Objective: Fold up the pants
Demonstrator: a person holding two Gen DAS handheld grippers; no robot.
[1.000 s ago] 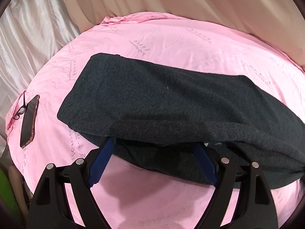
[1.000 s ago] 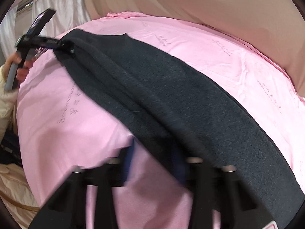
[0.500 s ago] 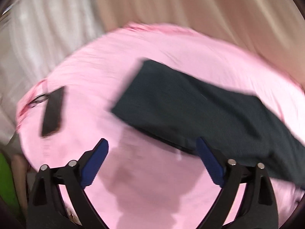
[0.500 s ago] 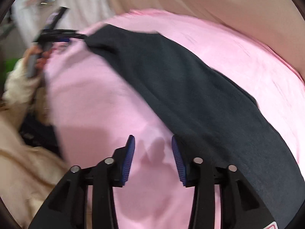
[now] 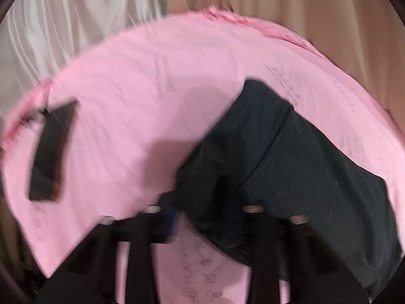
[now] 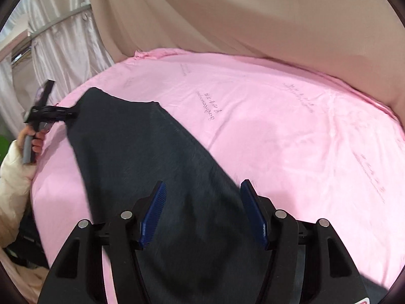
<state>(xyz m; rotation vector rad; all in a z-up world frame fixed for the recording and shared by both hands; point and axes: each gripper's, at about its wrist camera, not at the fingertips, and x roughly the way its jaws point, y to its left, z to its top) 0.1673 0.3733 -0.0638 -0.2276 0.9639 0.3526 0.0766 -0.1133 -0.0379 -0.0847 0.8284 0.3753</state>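
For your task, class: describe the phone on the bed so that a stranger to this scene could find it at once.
Start at the pink bedsheet that covers the bed. Go to its left edge, well apart from the dark pants. The phone is the flat, stiff black slab there with a brownish rim; the pants are soft, crumpled cloth.

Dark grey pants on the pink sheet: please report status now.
Left gripper jaws closing on the dark grey pants corner. Right gripper jaws opening, empty, above the pants. Black phone on the pink sheet, apart.

A bed covered by a pink sheet [image 6: 291, 131] with faint printed writing stands against beige drapes [image 6: 253, 15], with shiny white curtains [image 5: 63, 25] to the left.
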